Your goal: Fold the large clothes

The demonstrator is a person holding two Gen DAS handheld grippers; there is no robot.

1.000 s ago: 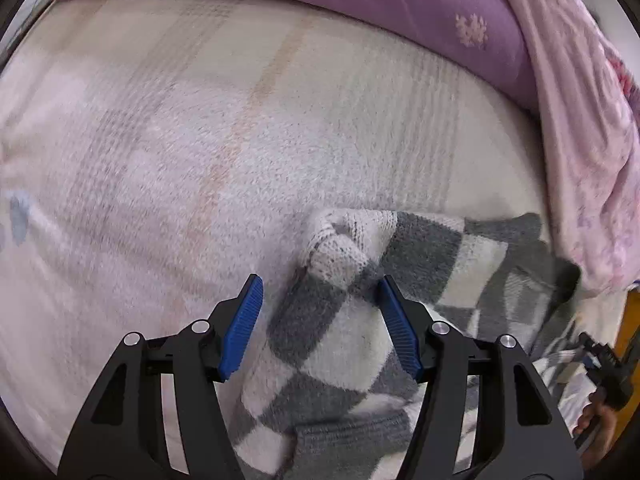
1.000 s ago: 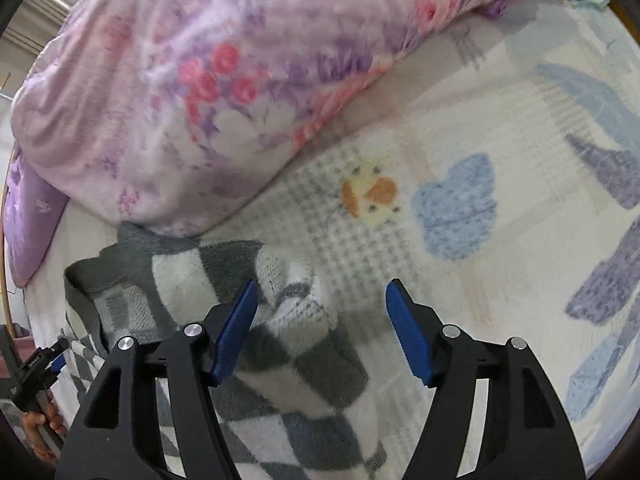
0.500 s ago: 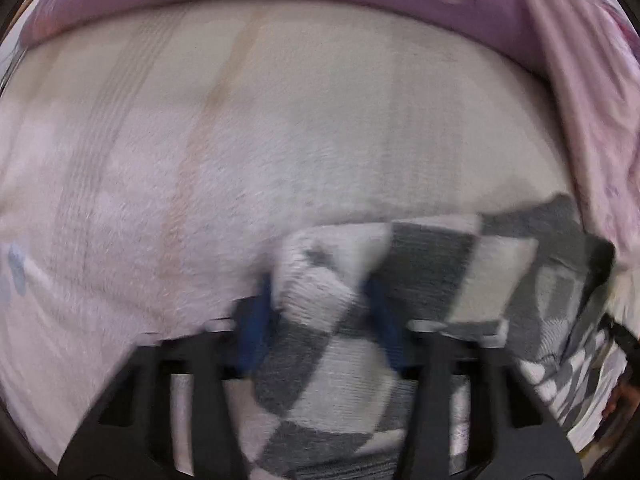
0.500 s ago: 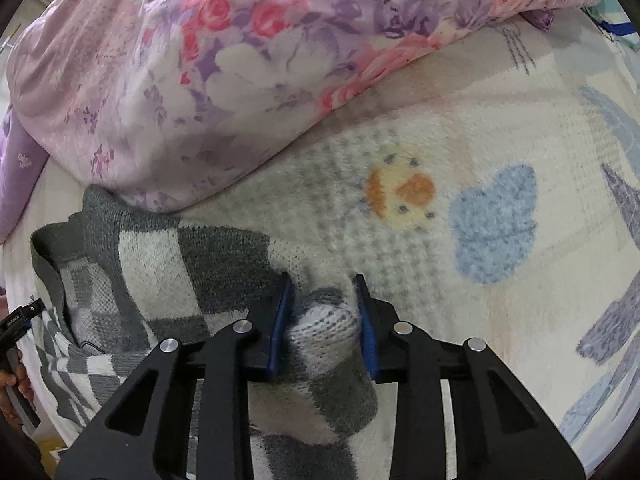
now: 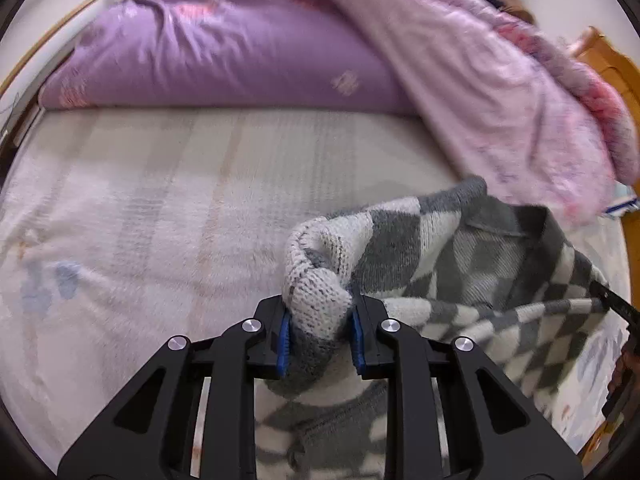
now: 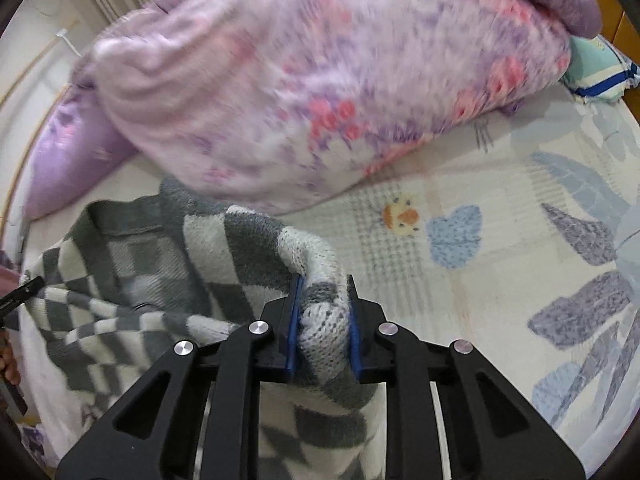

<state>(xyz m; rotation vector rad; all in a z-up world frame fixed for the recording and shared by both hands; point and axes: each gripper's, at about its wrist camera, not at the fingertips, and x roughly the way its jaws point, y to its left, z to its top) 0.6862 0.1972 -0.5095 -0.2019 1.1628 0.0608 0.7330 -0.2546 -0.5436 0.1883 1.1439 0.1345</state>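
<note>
sweater [image 5: 416, 248], one, pinched by two grippers: left gripper [image 5: 319, 332], right gripper [image 6: 323, 320].

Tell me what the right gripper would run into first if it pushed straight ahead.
Probably the pink floral quilt. The right gripper, shut on the grey-and-white checkered knit sweater, points over a short strip of patterned bed sheet toward it. Depth is uncertain.

Left tongs [image 5: 319, 340] and right tongs [image 6: 323, 326]: matte black moulded frames with triangular cut-outs in the arms. Each carries four round silver screw heads along the linkage. Ribbed blue pads [image 5: 283, 341] line the inner finger faces.
</note>
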